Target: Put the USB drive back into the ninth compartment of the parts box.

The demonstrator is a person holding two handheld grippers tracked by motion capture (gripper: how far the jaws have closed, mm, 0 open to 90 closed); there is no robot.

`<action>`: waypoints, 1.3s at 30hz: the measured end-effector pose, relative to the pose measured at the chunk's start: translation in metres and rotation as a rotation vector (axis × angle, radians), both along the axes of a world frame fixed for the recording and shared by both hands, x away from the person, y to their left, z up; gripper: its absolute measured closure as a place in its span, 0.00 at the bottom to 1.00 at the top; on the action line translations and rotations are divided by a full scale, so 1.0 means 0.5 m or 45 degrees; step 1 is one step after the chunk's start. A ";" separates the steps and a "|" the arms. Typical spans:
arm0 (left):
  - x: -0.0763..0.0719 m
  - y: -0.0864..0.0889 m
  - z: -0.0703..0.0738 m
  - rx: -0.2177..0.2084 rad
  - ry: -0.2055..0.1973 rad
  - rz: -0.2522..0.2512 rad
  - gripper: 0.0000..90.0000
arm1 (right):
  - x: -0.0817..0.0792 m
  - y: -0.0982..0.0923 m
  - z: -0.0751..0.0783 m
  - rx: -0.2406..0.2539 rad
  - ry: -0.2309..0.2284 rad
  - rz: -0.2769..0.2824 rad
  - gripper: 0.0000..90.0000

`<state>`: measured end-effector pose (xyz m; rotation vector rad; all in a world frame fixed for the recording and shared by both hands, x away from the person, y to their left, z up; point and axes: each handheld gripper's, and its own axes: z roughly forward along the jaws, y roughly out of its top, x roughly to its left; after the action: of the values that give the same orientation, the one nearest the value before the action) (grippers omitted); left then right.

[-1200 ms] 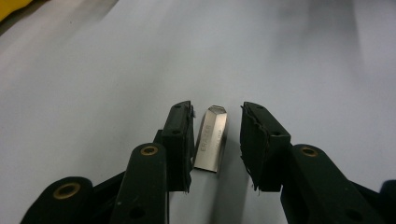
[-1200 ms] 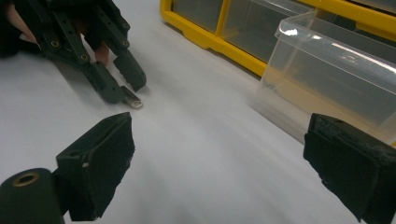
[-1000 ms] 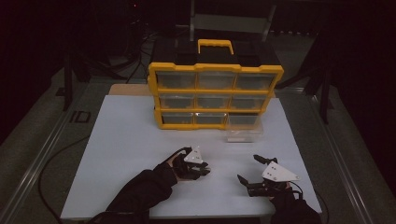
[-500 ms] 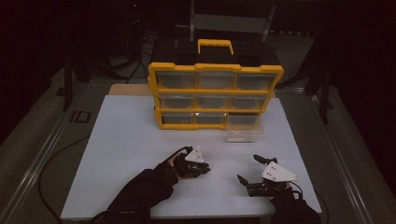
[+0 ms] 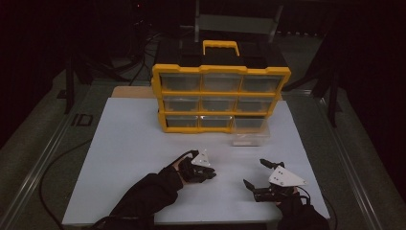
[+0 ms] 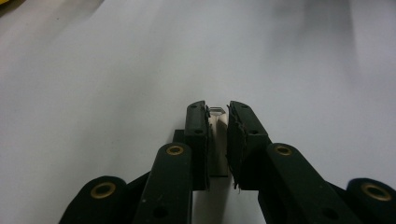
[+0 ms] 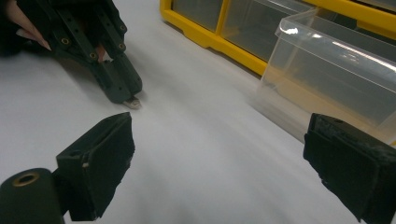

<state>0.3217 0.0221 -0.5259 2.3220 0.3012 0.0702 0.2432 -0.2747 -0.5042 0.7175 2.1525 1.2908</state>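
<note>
Left gripper (image 6: 217,135), its jaws having just closed on a small pale part (image 6: 217,140) lying near-centre on the white surface (image 5: 134,143), should lift straight up; right gripper (image 7: 224,172) waits, jaws open.

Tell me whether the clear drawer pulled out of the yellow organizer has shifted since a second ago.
No. The clear drawer sits at the same spot against the yellow organizer, at its bottom right slot.

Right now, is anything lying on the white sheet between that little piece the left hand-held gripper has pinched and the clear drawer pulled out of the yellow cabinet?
Nothing visible does. The left hand-held gripper pinches the small piece, and bare white sheet runs from there to the clear drawer.
</note>
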 end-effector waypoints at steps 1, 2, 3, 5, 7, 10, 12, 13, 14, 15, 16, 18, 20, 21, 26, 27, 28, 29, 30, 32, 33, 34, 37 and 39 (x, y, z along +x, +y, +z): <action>-0.001 0.000 0.002 0.001 -0.002 -0.004 0.88 | 0.000 0.000 0.000 0.000 0.000 0.000 0.09; -0.002 0.000 0.004 0.000 0.004 -0.005 0.88 | 0.000 0.000 0.000 0.000 0.000 0.000 0.09; -0.003 0.000 0.006 0.006 0.002 -0.008 0.88 | 0.000 0.000 0.000 0.000 -0.001 0.000 0.09; -0.004 0.001 0.012 0.007 -0.001 -0.013 0.88 | 0.000 0.000 0.000 -0.002 -0.003 -0.001 0.09; -0.006 0.002 0.017 0.000 -0.001 -0.011 0.88 | 0.000 0.000 0.001 -0.001 -0.002 0.000 0.09; -0.005 0.003 0.026 -0.002 0.002 -0.011 0.88 | 0.000 0.000 0.000 0.000 -0.002 0.000 0.09; -0.005 0.003 0.031 0.003 0.003 -0.013 0.88 | 0.000 0.000 0.001 -0.001 -0.002 -0.001 0.09; -0.005 0.004 0.033 0.003 0.003 -0.013 0.88 | 0.000 0.000 0.001 0.001 -0.002 0.001 0.09; -0.005 0.004 0.035 -0.001 0.006 -0.012 0.88 | 0.000 0.000 0.001 0.000 -0.003 0.001 0.09; -0.004 0.005 0.038 0.000 0.003 -0.016 0.88 | 0.000 0.000 0.001 0.000 -0.003 0.000 0.09; -0.005 0.005 0.041 -0.012 0.010 -0.010 0.88 | 0.000 0.000 0.001 0.000 -0.002 0.000 0.09; -0.005 0.006 0.048 -0.014 0.011 -0.006 0.88 | 0.000 0.000 0.001 0.000 -0.002 -0.002 0.09; -0.005 0.006 0.055 -0.008 0.002 -0.014 0.88 | 0.000 0.000 0.001 0.001 -0.005 -0.006 0.09; -0.006 0.007 0.058 -0.002 -0.006 -0.019 0.88 | 0.000 0.000 0.001 0.004 -0.006 -0.005 0.09; -0.005 0.009 0.075 -0.015 -0.008 -0.018 0.88 | 0.000 0.000 0.002 0.002 -0.009 -0.008 0.09; -0.004 0.008 0.078 -0.009 -0.012 -0.022 0.88 | 0.000 0.000 0.002 0.001 -0.010 -0.008 0.09; -0.005 0.008 0.080 -0.007 -0.014 -0.023 0.88 | 0.000 0.000 0.002 0.002 -0.009 -0.007 0.09; -0.005 0.008 0.082 -0.006 -0.013 -0.026 0.88 | 0.000 0.000 0.002 0.002 -0.008 -0.007 0.09; -0.005 0.007 0.083 -0.007 -0.009 -0.026 0.88 | 0.000 0.000 0.002 0.002 -0.009 -0.007 0.09; -0.006 0.006 0.086 -0.001 -0.016 -0.034 0.88 | 0.000 0.000 0.002 0.004 -0.009 -0.005 0.09; -0.007 0.006 0.088 -0.003 -0.014 -0.034 0.88 | 0.000 0.000 0.002 0.003 -0.009 -0.005 0.09; -0.007 0.006 0.090 -0.001 -0.017 -0.033 0.88 | 0.000 -0.001 0.002 0.003 -0.008 -0.006 0.09; -0.006 0.005 0.096 -0.006 -0.006 -0.034 0.88 | 0.000 0.000 0.002 0.004 -0.008 -0.005 0.09; -0.005 0.003 0.100 0.002 -0.010 -0.037 0.88 | 0.000 0.000 0.001 0.000 -0.006 -0.007 0.09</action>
<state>0.3190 0.0235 -0.4758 2.3261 0.2636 0.0649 0.2430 -0.2745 -0.5035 0.7194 2.1453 1.2889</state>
